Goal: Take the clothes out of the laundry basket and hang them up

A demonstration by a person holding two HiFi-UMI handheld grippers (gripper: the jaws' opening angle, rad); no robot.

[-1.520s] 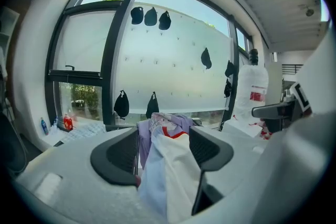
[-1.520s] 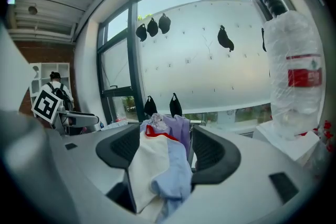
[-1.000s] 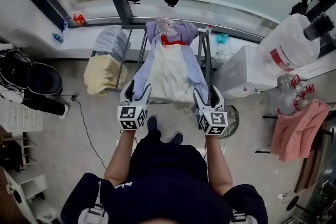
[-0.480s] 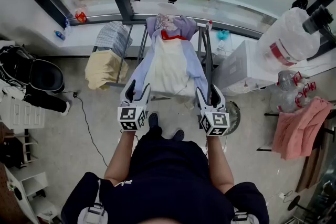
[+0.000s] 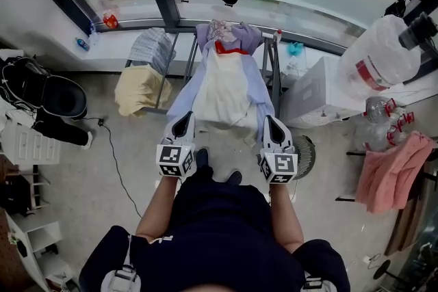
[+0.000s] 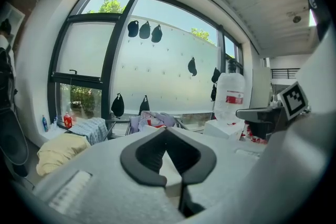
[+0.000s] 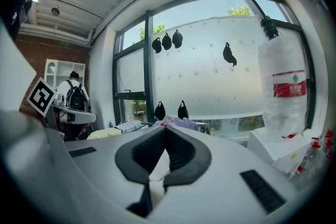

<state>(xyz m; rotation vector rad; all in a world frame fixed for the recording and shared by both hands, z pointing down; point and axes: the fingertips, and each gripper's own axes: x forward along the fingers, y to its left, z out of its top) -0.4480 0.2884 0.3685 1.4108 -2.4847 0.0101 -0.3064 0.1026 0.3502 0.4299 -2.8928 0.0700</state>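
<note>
Cream garment (image 5: 222, 89) lies spread lengthwise on the drying rack (image 5: 271, 82), over a lavender piece (image 5: 259, 98). Its near hem sits right at the tips of the left gripper (image 5: 183, 121) and right gripper (image 5: 272, 124). Both sets of jaws have just closed and are pressed together. Pale cloth shows in the gap behind the tips, but can't tell if the hem is actually pinched. One gripper per corner, probably to tug it flat. Round ribbed basket (image 5: 302, 155) just beside the right gripper, mostly hidden, contents not visible. Further off: yellow towel (image 5: 140, 89) and checked cloth (image 5: 149, 48) on the next rack. Big clear jug (image 5: 380, 61) at right, fill unclear.
</note>
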